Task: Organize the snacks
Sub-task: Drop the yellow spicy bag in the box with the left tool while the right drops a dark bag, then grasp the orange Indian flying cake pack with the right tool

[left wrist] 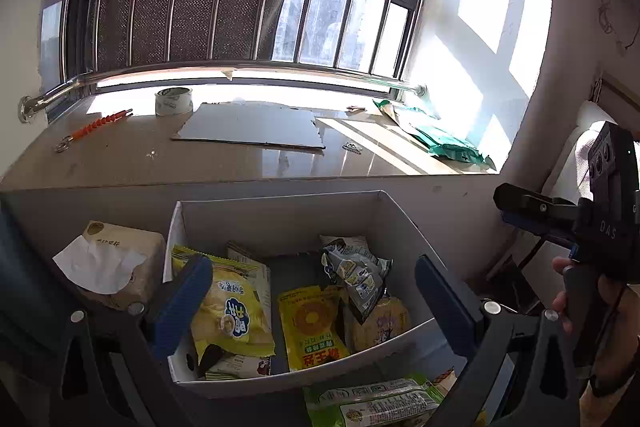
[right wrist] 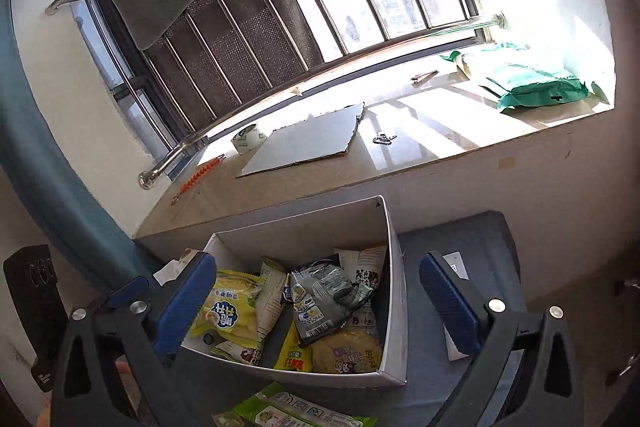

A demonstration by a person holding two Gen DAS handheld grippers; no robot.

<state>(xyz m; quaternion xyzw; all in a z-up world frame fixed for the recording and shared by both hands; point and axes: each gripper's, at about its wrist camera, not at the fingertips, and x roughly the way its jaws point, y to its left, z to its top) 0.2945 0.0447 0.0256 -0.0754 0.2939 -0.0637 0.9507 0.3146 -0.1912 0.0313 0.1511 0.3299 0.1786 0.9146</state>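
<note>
Both claws stand wide apart with nothing between their pads: the left claw (left wrist: 316,303) and the right claw (right wrist: 318,303) hang side by side over the near rim of the white box (left wrist: 280,215). The box sits on the worktop's far side against the ledge, already full of snack packets. One green packet (left wrist: 376,403) lies loose at the near edge, just below both claws, long axis running crosswise; neither claw looks clearly nearer.
</note>
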